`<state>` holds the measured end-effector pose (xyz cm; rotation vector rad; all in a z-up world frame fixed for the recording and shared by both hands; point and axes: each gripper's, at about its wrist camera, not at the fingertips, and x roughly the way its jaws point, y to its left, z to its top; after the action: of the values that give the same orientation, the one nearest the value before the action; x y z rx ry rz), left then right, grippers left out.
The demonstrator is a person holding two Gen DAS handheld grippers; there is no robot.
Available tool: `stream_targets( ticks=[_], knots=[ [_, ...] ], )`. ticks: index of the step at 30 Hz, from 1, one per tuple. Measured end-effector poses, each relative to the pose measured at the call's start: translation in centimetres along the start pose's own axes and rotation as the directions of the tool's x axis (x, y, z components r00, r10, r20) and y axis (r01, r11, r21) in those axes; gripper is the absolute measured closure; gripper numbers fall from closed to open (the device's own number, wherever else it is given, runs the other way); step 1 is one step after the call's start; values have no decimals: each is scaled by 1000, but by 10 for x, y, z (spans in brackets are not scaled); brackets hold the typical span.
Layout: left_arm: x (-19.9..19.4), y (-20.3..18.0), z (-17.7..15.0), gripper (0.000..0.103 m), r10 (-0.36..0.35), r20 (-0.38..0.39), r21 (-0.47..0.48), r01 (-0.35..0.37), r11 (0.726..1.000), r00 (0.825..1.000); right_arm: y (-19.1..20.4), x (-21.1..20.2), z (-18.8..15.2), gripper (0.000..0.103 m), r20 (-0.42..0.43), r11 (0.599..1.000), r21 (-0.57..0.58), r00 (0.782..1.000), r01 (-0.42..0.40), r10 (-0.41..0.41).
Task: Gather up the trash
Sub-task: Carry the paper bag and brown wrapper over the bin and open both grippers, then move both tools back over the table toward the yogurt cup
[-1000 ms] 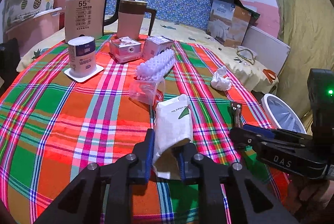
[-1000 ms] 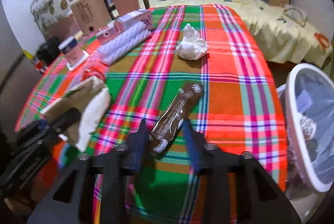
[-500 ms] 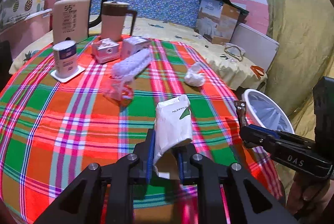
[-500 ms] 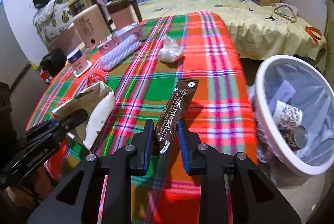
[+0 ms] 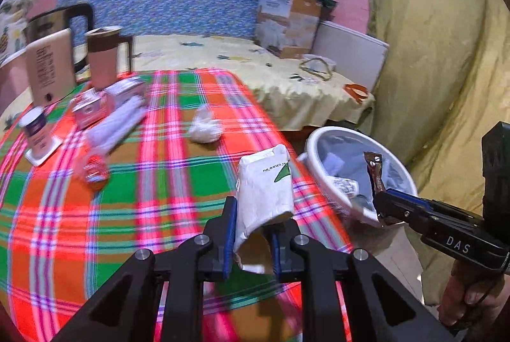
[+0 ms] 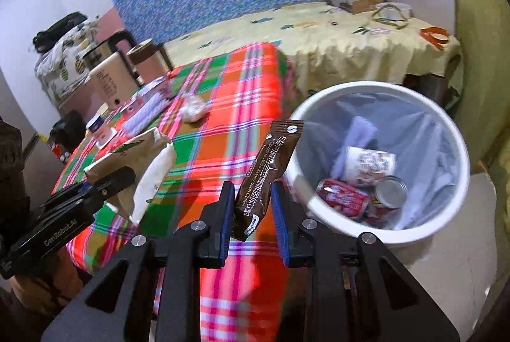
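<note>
My left gripper (image 5: 251, 214) is shut on a white paper pouch (image 5: 266, 185) with a green mark, held above the right edge of the plaid table (image 5: 159, 182). My right gripper (image 6: 251, 198) is shut on a brown coffee sachet (image 6: 271, 163), which stands upright beside the rim of the white trash bin (image 6: 366, 85). In the left wrist view the right gripper (image 5: 382, 208) and its sachet (image 5: 374, 173) hang over the bin (image 5: 334, 129). The right wrist view shows the left gripper (image 6: 127, 176) and pouch (image 6: 149, 170) at the left. A crumpled white tissue (image 5: 204, 128) and a crushed red wrapper (image 5: 94, 171) lie on the table.
The bin stands on the floor right of the table and holds a red can (image 6: 344, 198), a tin and a paper cup. A kettle (image 5: 47, 68), a mug (image 5: 102, 55), small boxes, a white brush and a canister crowd the table's far left. A yellow-covered bed (image 5: 287, 80) lies behind.
Both grippers lifted their items off the table and swung right toward the bin. The right gripper, open around the sachet a second ago, has shut on it.
</note>
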<state>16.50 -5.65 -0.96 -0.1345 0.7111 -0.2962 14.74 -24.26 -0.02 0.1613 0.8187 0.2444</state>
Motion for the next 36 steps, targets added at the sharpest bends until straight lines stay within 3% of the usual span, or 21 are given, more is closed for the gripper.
stream_targets(
  ticks=[11, 23, 26, 28, 30, 36],
  knots=[
    [32, -60, 18, 85, -100, -29, 78, 102, 992, 995, -47, -6, 1, 77, 7, 991, 88, 995, 97, -98],
    [71, -100, 28, 81, -162, -72, 121, 170, 978, 984, -74, 2, -3, 75, -40, 985, 121, 992, 122, -118],
    [80, -105, 29, 76, -175, -76, 123, 184, 975, 982, -80, -2, -6, 65, -34, 984, 127, 992, 122, -118],
    [84, -106, 30, 63, -194, -80, 112, 202, 973, 978, -82, -4, -6, 61, -30, 984, 133, 993, 121, -118],
    [85, -107, 30, 56, -204, -76, 103, 211, 972, 976, -85, -6, -8, 61, -26, 983, 141, 993, 122, -119],
    [76, -98, 32, 56, -207, -61, 92, 212, 973, 977, -86, -11, -7, 61, -9, 982, 154, 993, 114, -114]
  ],
)
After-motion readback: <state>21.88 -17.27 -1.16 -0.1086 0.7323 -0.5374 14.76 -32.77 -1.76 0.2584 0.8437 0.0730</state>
